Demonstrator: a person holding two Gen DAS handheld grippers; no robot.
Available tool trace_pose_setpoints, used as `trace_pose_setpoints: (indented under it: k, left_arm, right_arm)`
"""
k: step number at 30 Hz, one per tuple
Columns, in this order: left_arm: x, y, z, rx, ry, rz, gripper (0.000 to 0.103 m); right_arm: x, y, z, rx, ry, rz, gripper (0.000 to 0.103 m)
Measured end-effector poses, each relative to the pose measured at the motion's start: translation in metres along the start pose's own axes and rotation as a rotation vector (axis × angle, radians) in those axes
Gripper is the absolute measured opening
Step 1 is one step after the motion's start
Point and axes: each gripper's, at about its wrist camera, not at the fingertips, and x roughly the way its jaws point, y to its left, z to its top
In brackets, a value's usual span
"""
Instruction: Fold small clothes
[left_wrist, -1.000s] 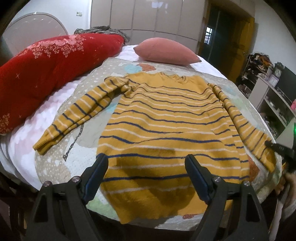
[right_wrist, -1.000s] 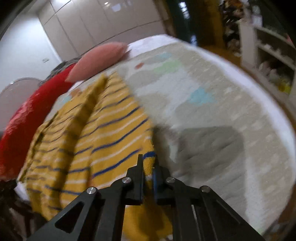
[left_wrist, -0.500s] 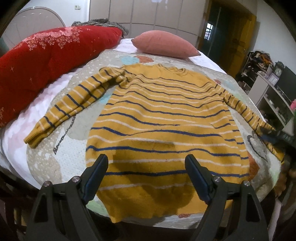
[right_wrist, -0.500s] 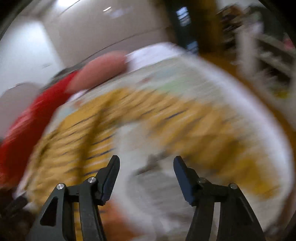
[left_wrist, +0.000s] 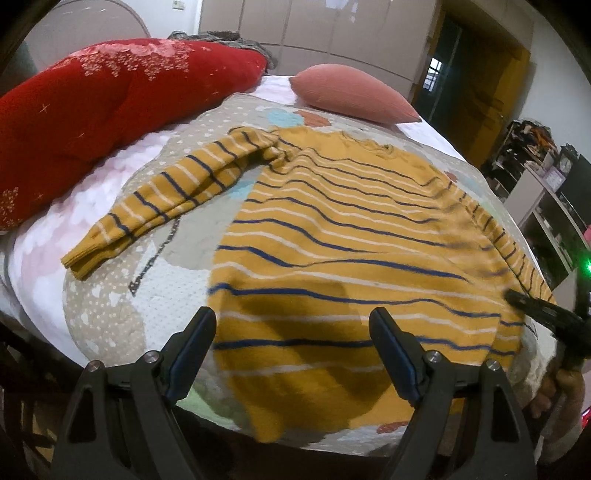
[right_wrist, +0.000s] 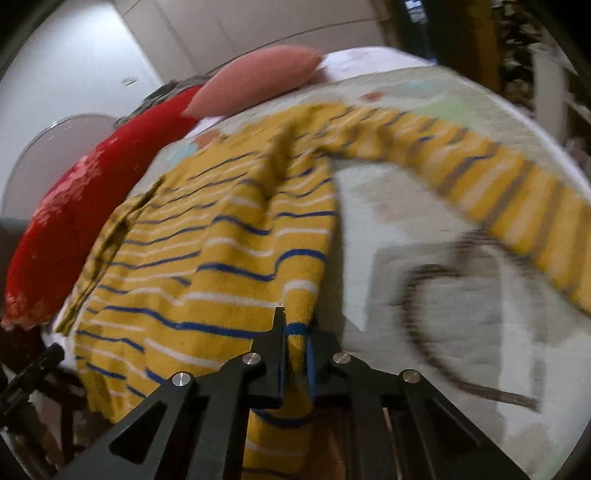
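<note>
The yellow striped sweater (left_wrist: 332, 236) lies spread flat, front up, on a patterned quilt (left_wrist: 110, 314) covering the bed. Its body reaches from just ahead of the left tongs (left_wrist: 291, 332) out toward the pink pillow (left_wrist: 351, 94) beyond.

Left tongs: released, jaws standing wide apart, hovering over the sweater's lower hem with nothing between them. One sleeve (left_wrist: 166, 206) extends away to the left of these tongs, lying flat on the quilt. A red floral cushion (left_wrist: 103, 107) sits further left, apart from the sleeve.

Right tongs (right_wrist: 295, 332): clenched on the sweater's side edge near the hem; a strip of yellow knit with a blue stripe is pinched between the fingers (right_wrist: 279, 343). In the left wrist view these tongs (left_wrist: 532, 306) appear at the far right, at the sweater's edge.

The other sleeve (right_wrist: 480, 177) runs out ahead and to the right of the right tongs, blurred; whether it rests on the quilt cannot be determined.
</note>
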Motion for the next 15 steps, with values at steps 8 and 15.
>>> trace_pose_setpoints:
  k: [8, 15]
  left_arm:
    - [0.009, 0.040, 0.004, -0.089, 0.011, 0.041, 0.084]
    - [0.020, 0.121, 0.023, -0.380, 0.012, -0.044, 0.086]
  right_arm:
    - [-0.037, -0.067, -0.011, 0.221, -0.018, -0.057, 0.010]
    - [-0.043, -0.040, -0.011, 0.165, -0.065, -0.015, 0.040]
